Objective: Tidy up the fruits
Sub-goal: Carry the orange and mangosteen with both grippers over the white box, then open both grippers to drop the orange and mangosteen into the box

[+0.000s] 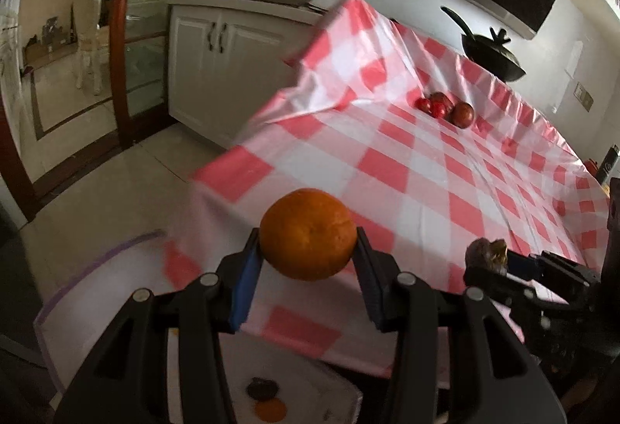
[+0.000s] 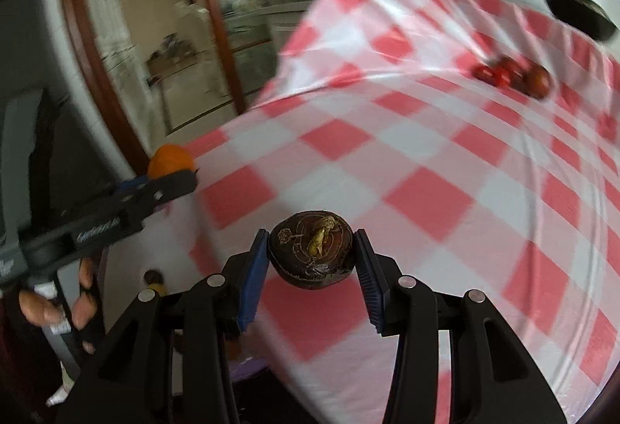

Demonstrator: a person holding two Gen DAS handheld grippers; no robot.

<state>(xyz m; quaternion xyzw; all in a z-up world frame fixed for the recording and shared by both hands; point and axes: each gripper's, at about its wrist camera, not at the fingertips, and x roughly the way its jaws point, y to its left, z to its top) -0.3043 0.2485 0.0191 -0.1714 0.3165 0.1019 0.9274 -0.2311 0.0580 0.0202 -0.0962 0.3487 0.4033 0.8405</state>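
Midway by my reckoning, the left tool [image 1: 308, 242] pinched an orange [image 1: 308, 234] and the right tool [image 2: 312, 255] pinched a dark fruit [image 2: 312, 253] above the table's [image 1: 445, 191] near edge, while red fruits [image 1: 445, 106] lay unsorted at one o'clock.

Table [image 1: 407, 168] under red-white checked cloth [image 1: 445, 191]. Cluster of red fruits [image 1: 445, 108] near far edge. Black pan [image 1: 492, 56] at far edge.

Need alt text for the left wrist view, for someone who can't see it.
The left tool grips an orange above the near edge of a red-and-white checked tablecloth. Red fruits sit clustered farther back; the right tool holds a dark fruit.
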